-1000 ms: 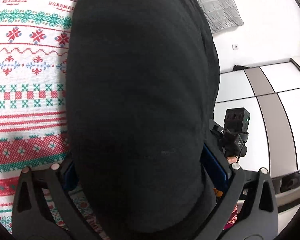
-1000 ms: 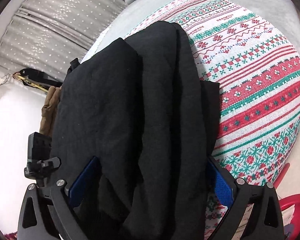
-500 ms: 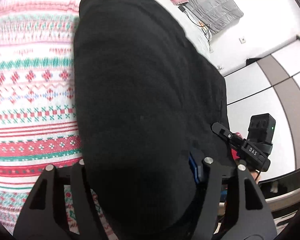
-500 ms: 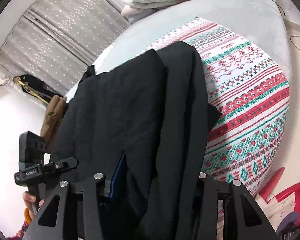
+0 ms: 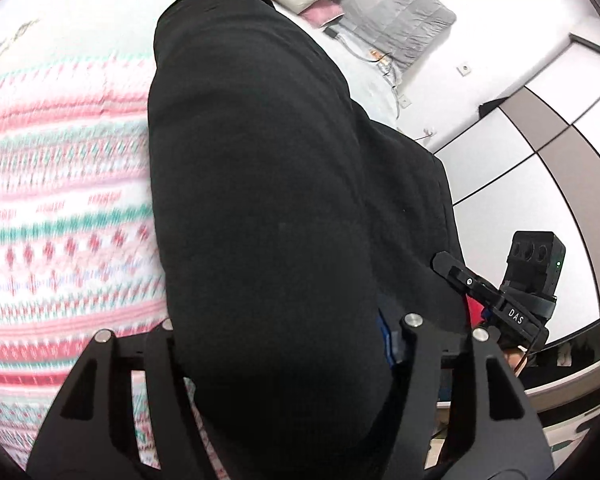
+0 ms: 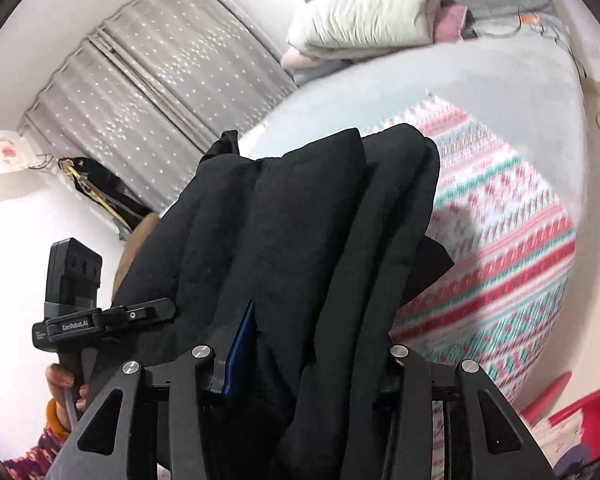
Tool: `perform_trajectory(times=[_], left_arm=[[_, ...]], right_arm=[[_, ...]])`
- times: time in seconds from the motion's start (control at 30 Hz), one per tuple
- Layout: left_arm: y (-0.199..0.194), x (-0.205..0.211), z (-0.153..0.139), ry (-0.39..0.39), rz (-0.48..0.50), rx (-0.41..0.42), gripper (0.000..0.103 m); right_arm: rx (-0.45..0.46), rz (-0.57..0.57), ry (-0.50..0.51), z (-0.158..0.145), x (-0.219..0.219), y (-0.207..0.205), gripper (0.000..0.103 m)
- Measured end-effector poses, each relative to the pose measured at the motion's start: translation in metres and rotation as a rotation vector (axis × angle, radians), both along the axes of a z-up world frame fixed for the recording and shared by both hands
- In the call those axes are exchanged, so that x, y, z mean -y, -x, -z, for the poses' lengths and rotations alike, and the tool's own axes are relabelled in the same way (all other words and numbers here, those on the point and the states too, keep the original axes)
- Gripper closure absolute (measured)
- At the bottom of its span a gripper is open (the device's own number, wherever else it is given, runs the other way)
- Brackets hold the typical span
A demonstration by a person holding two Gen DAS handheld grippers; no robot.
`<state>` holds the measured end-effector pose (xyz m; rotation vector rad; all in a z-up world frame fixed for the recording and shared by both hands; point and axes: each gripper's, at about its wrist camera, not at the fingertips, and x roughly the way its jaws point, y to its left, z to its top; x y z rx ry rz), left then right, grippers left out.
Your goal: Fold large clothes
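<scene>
A large black garment, folded into several layers, hangs between my two grippers above the bed. My left gripper is shut on its near edge; the cloth bulges over the jaws and hides the fingertips. My right gripper is shut on the other near edge of the black garment; one blue pad shows beside the cloth. The right gripper's body shows at the right of the left wrist view, and the left gripper's body at the left of the right wrist view.
A red, green and white patterned blanket covers the grey bed under the garment. Folded pillows and bedding lie at the bed's far end. A curtain hangs behind. White wardrobe doors stand at the right. Red plastic items sit on the floor.
Both grippers closed on the black garment's near edge and lifted it up and back. More of the bed's far end and the room now shows.
</scene>
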<state>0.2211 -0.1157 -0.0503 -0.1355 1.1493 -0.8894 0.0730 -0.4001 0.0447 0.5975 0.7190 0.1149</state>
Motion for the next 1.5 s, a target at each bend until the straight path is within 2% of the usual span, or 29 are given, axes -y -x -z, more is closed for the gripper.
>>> perform_trajectory(times=[0.13, 0.3, 0.47, 0.5, 0.57, 0.6, 0.63, 0.7, 0.73, 0.77, 0.8, 0.87, 0.93, 1.07, 1.27, 1.37, 1.43, 1.5], left_arm=[[-0.023, 0.042, -0.029, 0.012, 0.048, 0.054, 0.039], [-0.076, 0.122, -0.066, 0.064, 0.132, 0.121, 0.039], [-0.131, 0.213, -0.081, 0.111, 0.216, 0.132, 0.039], [-0.148, 0.24, -0.076, 0.115, 0.244, 0.126, 0.037], [-0.17, 0.274, -0.062, 0.102, 0.265, 0.115, 0.027], [-0.189, 0.299, -0.041, 0.067, 0.266, 0.131, 0.023], [-0.2, 0.313, -0.024, 0.025, 0.235, 0.151, 0.013], [-0.224, 0.329, 0.019, -0.092, 0.093, 0.174, 0.011], [-0.235, 0.332, 0.045, -0.119, 0.045, 0.136, 0.012], [-0.242, 0.332, 0.067, -0.113, 0.03, 0.08, 0.014], [-0.245, 0.33, 0.082, -0.104, 0.024, 0.043, 0.015], [-0.243, 0.32, 0.1, -0.051, 0.021, 0.013, 0.015], [-0.237, 0.307, 0.103, -0.035, 0.016, 0.035, 0.015], [-0.221, 0.293, 0.09, -0.086, 0.031, 0.062, 0.016], [-0.178, 0.269, 0.053, -0.14, 0.1, 0.187, 0.015], [-0.155, 0.258, 0.037, -0.145, 0.106, 0.226, 0.015], [-0.139, 0.252, 0.028, -0.132, 0.113, 0.242, 0.015], [-0.122, 0.237, 0.019, -0.123, 0.089, 0.255, 0.013]], right_arm=[[0.043, 0.035, 0.035, -0.031, 0.028, -0.013, 0.058], [0.098, 0.112, 0.101, -0.075, 0.075, -0.04, 0.058], [0.144, 0.227, 0.138, -0.102, 0.158, -0.064, 0.058], [0.148, 0.246, 0.138, -0.102, 0.172, -0.069, 0.057], [0.134, 0.3, 0.141, -0.09, 0.212, -0.084, 0.054], [0.118, 0.325, 0.138, -0.08, 0.228, -0.091, 0.048], [0.085, 0.368, 0.139, -0.066, 0.249, -0.098, 0.042], [-0.021, 0.486, 0.147, -0.025, 0.29, -0.108, 0.037], [-0.091, 0.557, 0.156, -0.004, 0.306, -0.109, 0.037], [-0.164, 0.62, 0.155, 0.018, 0.321, -0.107, 0.037], [-0.188, 0.635, 0.135, 0.032, 0.327, -0.104, 0.037], [-0.169, 0.614, 0.083, 0.054, 0.333, -0.094, 0.037], [-0.175, 0.599, 0.109, 0.061, 0.328, -0.089, 0.037], [-0.167, 0.572, 0.115, 0.054, 0.319, -0.092, 0.037], [-0.117, 0.519, 0.126, 0.017, 0.279, -0.095, 0.037], [-0.119, 0.508, 0.134, 0.002, 0.256, -0.086, 0.037], [-0.156, 0.491, 0.172, -0.006, 0.237, -0.086, 0.037], [-0.167, 0.508, 0.17, -0.009, 0.217, -0.078, 0.036]])
